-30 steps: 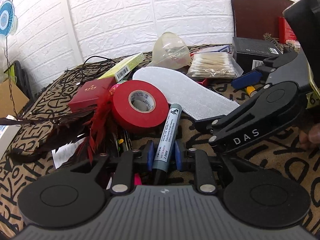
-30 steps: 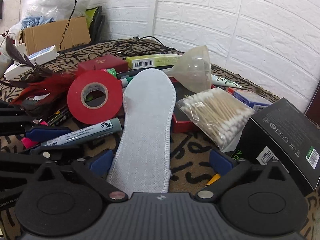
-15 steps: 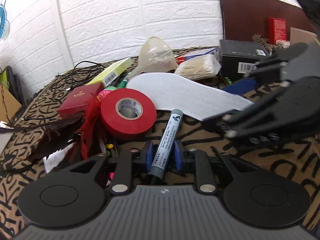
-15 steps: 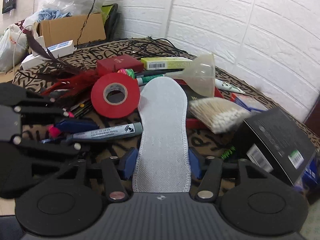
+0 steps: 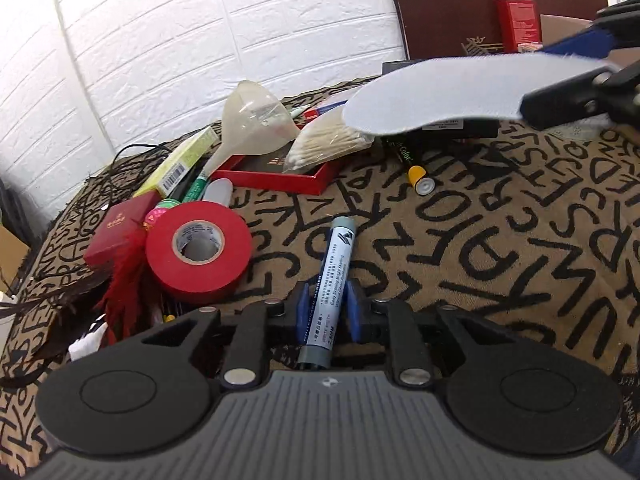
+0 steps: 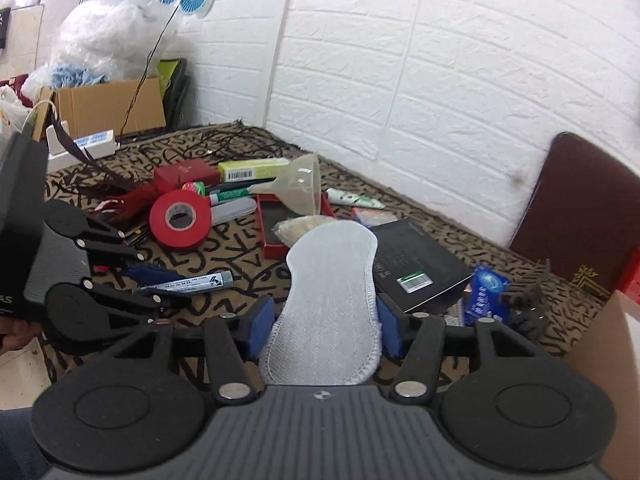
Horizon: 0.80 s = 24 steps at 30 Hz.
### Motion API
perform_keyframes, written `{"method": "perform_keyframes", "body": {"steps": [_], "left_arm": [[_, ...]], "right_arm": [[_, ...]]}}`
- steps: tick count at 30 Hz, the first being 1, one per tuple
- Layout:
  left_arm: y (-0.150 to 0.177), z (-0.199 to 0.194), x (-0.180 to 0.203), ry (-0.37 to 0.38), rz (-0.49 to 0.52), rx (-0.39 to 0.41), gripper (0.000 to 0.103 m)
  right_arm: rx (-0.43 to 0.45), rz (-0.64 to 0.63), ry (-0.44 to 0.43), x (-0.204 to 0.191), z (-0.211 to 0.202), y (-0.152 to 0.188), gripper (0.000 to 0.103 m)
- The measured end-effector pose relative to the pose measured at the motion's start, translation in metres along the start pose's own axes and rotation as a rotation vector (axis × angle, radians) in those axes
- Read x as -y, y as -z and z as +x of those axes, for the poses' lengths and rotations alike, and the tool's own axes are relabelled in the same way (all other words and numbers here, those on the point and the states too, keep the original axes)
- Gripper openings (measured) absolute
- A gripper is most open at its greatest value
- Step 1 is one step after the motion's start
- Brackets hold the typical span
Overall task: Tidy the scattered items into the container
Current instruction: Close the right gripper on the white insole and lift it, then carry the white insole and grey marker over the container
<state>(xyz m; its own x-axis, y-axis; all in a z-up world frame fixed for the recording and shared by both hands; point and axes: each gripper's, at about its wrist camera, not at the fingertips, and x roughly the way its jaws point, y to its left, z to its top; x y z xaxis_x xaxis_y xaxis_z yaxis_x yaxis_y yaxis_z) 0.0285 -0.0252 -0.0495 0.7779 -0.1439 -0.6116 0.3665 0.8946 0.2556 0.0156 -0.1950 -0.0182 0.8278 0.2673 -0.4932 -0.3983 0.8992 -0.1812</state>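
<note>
While the left claw [image 5: 327,312] was clamped on a grey marker [image 5: 332,280], the right claw [image 6: 323,326] gripped a white insole [image 6: 332,280] by its heel and held it raised above the patterned counter [image 5: 480,240]. In the left view the insole [image 5: 460,92] hung at one o'clock, over a black box [image 6: 416,260]. At ten o'clock of the marker lay red tape [image 5: 199,252], just beside red feathers [image 5: 122,292]. A funnel [image 5: 252,116] and a swab bag [image 5: 328,144] rested on a red tray [image 5: 280,178] at twelve o'clock. A cardboard container [image 6: 600,360] stood at three o'clock in the right view.
</note>
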Motion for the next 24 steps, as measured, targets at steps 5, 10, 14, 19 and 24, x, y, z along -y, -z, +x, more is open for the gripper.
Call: {"method": "perform_keyframes", "body": {"steps": [5,10,14,19,24], "left_arm": [[-0.003,-0.005,-0.009,0.083,-0.066,0.022,0.017],[-0.025,-0.034,-0.002,0.131,-0.073,0.129,0.017],[-0.054,-0.043,0.013,0.147,-0.047,0.178,0.017],[-0.066,-0.039,0.024,0.120,-0.043,0.174,0.017],[-0.040,-0.022,0.025,0.076,-0.040,0.080,0.017]], "right_arm": [[0.028,-0.002,0.019,0.001,-0.008,0.000,0.054],[0.058,-0.036,0.070,0.008,-0.024,-0.004,0.045],[0.068,-0.037,0.114,0.026,-0.035,-0.009,0.044],[0.046,0.062,0.016,0.035,-0.029,-0.005,0.045],[-0.025,0.070,-0.073,0.017,0.010,0.006,0.043]]}}
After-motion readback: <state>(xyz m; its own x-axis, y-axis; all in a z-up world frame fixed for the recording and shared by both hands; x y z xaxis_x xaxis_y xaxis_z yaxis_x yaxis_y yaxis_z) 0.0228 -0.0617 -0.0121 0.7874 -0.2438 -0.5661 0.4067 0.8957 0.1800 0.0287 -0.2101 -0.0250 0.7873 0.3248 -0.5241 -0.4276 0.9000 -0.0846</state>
